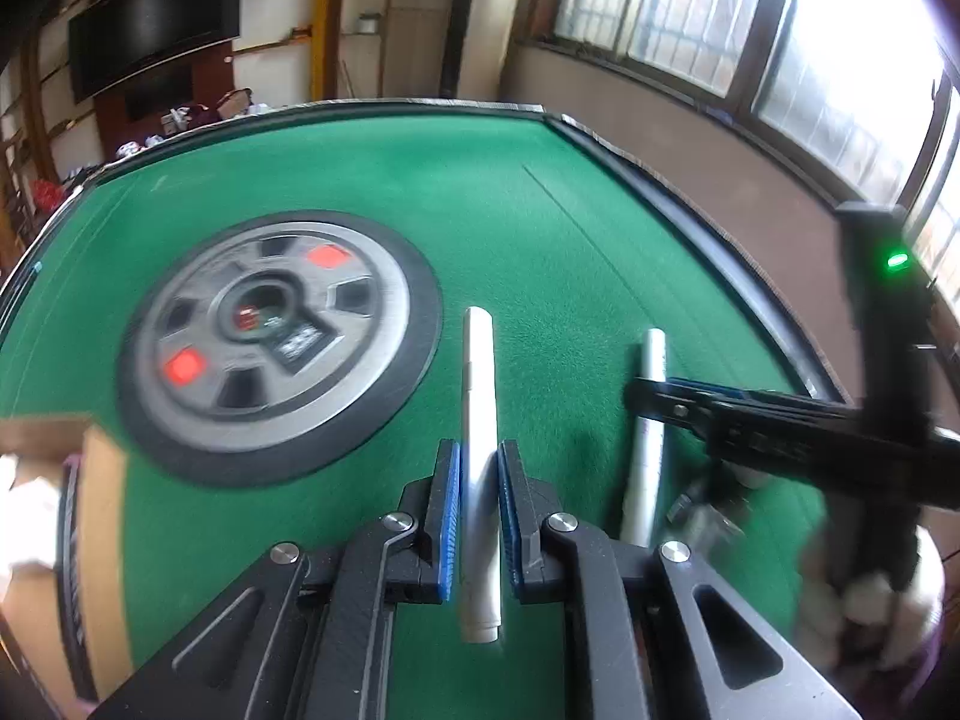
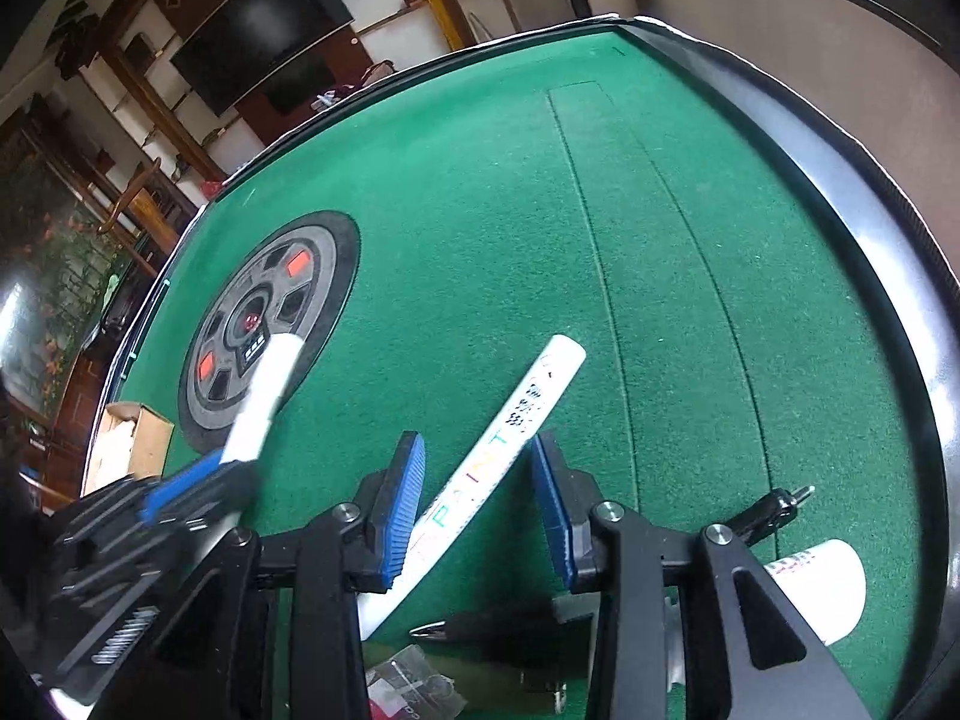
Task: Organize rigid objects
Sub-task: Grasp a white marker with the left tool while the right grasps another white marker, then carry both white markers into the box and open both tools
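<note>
My left gripper (image 1: pixel 479 474) is shut on a white paint marker (image 1: pixel 480 432) and holds it over the green felt table (image 1: pixel 540 228); this marker also shows in the right wrist view (image 2: pixel 264 402). A second white paint marker (image 2: pixel 510 438) with coloured lettering lies on the felt between the open fingers of my right gripper (image 2: pixel 477 468). It also shows in the left wrist view (image 1: pixel 645 456), with the right gripper (image 1: pixel 666 396) across it.
A round grey and black control disc (image 1: pixel 276 348) with red buttons sits in the table's middle. A cardboard box (image 2: pixel 129 444) stands at the left. A black pen (image 2: pixel 480 627), a white tube (image 2: pixel 822 588) and small clutter lie near the front. A raised black rim (image 2: pixel 870 240) borders the table.
</note>
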A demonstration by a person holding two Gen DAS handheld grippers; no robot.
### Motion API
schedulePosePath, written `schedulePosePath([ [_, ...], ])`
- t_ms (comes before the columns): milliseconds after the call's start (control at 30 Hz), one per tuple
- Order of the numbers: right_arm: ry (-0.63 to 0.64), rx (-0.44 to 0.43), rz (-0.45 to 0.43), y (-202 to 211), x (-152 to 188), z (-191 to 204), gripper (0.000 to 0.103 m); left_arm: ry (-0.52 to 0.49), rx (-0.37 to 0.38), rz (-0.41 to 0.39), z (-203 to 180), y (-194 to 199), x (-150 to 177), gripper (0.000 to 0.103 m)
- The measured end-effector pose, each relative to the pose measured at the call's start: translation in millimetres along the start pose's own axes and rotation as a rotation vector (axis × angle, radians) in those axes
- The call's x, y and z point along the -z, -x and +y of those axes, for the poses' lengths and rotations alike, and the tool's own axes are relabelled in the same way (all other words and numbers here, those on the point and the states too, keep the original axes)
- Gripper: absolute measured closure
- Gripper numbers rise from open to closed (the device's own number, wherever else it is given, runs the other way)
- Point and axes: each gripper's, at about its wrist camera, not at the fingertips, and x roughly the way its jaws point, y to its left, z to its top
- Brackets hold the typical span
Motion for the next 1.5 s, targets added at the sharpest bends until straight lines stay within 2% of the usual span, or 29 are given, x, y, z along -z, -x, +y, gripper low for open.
schedulePosePath([
  [133,0.063,0.009,0.004,-2,3,13,0.067,0.06,0.03,-0.083,20,60,29,0.092],
  [267,0.162,0.037,0.013,-7,10,35,0.065,0.134,0.067,-0.15,46,103,51,0.092],
  [333,0.207,0.092,0.025,-12,12,50,0.065,0.167,0.076,-0.172,58,119,60,0.092],
  [400,0.287,0.197,0.033,-18,17,68,0.065,0.186,0.069,-0.19,73,133,69,0.091],
  [433,0.318,0.243,0.034,-21,19,76,0.07,0.201,0.057,-0.204,82,142,76,0.091],
  [467,0.331,0.25,0.042,-22,19,81,0.08,0.217,0.051,-0.214,92,147,78,0.091],
  [533,0.314,0.242,0.068,-23,18,85,0.086,0.261,0.033,-0.235,113,160,90,0.091],
  [567,0.297,0.207,0.072,-22,19,85,0.089,0.278,0.02,-0.244,121,166,97,0.091],
  [767,0.137,-0.066,0.063,-1,27,76,0.089,0.384,-0.097,-0.234,181,179,137,0.091],
  [900,0.104,-0.237,0.075,13,33,99,0.089,0.492,-0.15,-0.199,216,173,156,0.091],
  [1000,0.123,-0.325,0.096,20,37,124,0.089,0.547,-0.194,-0.157,233,168,166,0.091],
  [1100,0.179,-0.378,0.135,22,46,159,0.089,0.604,-0.203,-0.095,243,155,170,0.091],
  [1200,0.248,-0.416,0.184,17,59,202,0.089,0.633,-0.258,-0.042,252,144,172,0.09],
  [1300,0.335,-0.415,0.225,8,73,248,0.089,0.62,-0.26,-0.033,256,143,166,0.088],
  [1367,0.389,-0.405,0.259,-7,83,280,0.089,0.637,-0.239,-0.046,257,147,168,0.076],
  [1500,0.462,-0.373,0.31,-34,99,328,0.089,0.646,-0.209,-0.104,252,169,178,0.064],
])
